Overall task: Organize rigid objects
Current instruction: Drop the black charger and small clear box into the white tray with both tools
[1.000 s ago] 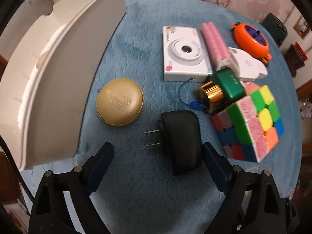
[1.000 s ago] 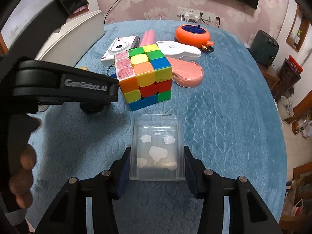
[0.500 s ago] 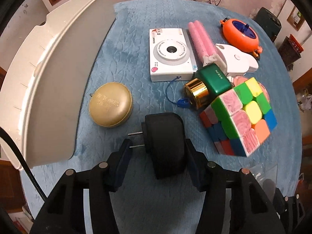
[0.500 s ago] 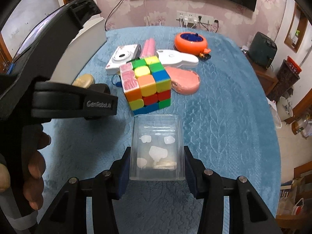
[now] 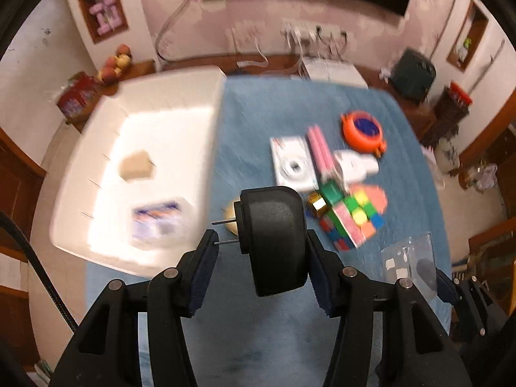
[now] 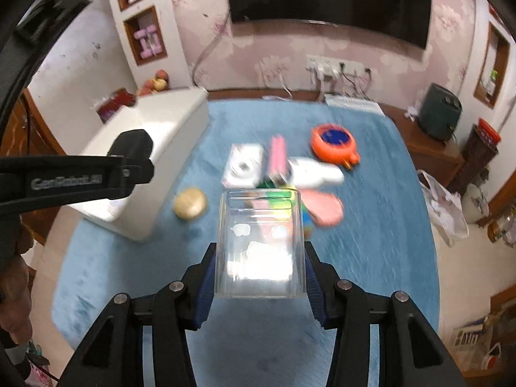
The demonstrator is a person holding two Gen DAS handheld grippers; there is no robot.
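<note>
We hold the black plug adapter (image 5: 274, 238) in our left gripper (image 5: 259, 267), the jaws partly closed and pressed on its two sides; its two metal prongs stick out to the left. The adapter hangs in the air above the blue-covered table (image 5: 258, 338), over the strip between the white bin (image 5: 151, 148) and the cluster of small things. In our right gripper (image 6: 259, 277) we hold the clear plastic box (image 6: 259, 245), the jaws drawn in narrow and clamped on its side walls; it too is off the table, above the near middle of the cloth.

The white bin sits at the table's left edge, with a tan lump and a blurred white-and-blue packet inside. Toward the middle of the table lie the round gold tin (image 6: 189, 203), the white toy camera (image 5: 292, 164), the pink tube (image 5: 321, 154), a white device (image 5: 354, 164), the orange round case (image 5: 362, 130) nearer the far right corner, the colour cube (image 5: 353, 222), and a green block with a gold cap (image 5: 324, 198) touching the cube. A pink flat case (image 6: 324, 208) lies just right of the cube. Much of the scene is blurred.
</note>
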